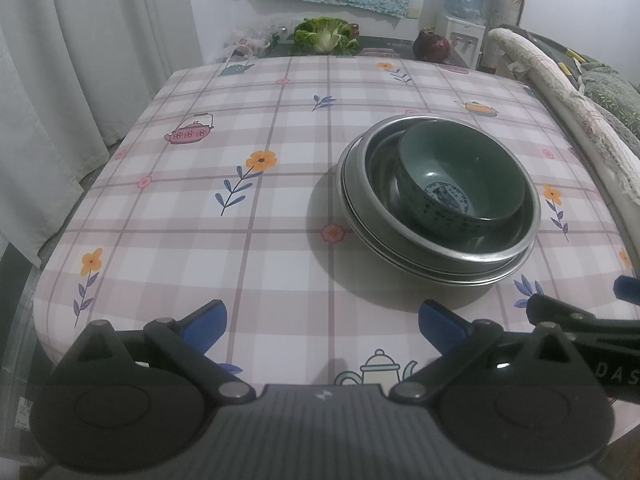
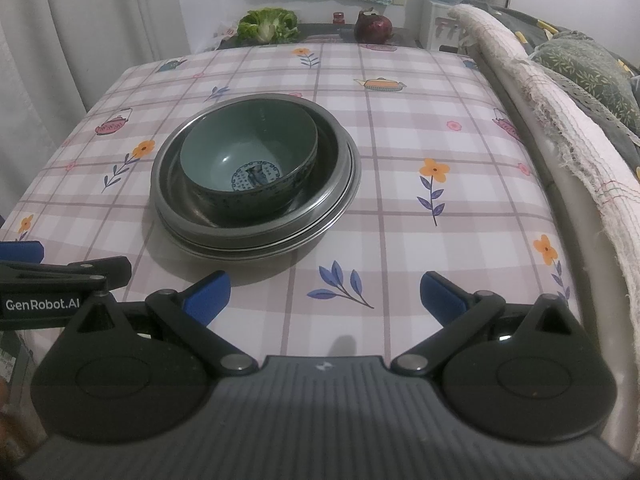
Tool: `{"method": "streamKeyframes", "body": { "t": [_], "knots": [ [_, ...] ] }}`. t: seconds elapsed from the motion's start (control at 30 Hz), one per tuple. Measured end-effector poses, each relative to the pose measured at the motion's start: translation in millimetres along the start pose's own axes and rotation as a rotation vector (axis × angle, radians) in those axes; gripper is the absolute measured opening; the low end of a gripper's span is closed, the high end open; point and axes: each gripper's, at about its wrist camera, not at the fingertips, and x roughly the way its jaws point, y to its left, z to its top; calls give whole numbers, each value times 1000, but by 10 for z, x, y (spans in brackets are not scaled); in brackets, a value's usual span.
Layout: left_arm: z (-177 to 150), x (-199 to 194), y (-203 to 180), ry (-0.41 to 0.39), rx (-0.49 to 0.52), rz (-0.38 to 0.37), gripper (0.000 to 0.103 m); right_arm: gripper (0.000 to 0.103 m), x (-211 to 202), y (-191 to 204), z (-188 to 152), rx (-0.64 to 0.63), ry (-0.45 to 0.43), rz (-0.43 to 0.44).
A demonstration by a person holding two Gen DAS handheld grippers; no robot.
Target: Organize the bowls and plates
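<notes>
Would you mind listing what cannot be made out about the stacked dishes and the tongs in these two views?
- How many metal plates lie under the metal bowl: both views show only stacked rims.
- The bottom of the metal bowl: covered by the green bowl in both views.
- The green bowl's centre motif: too small to read.
- Right tongs in the left view: cut off by the frame edge.
- Left tongs in the right view: likewise cut off.

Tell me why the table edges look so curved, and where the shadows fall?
Left wrist view: the fisheye lens bows the tablecloth edges; the stacked bowls cast a soft shadow to their left. Right wrist view: same bowing, a dim shadow beside the stack, corners darkened.
</notes>
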Motion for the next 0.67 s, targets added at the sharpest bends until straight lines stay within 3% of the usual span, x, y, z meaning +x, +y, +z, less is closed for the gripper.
{"method": "streamKeyframes", "body": {
  "t": [0.67],
  "knots": [
    [-16, -3, 34, -3, -7, 2, 103, 102, 3, 7, -9, 3, 3, 2]
  ]
}}
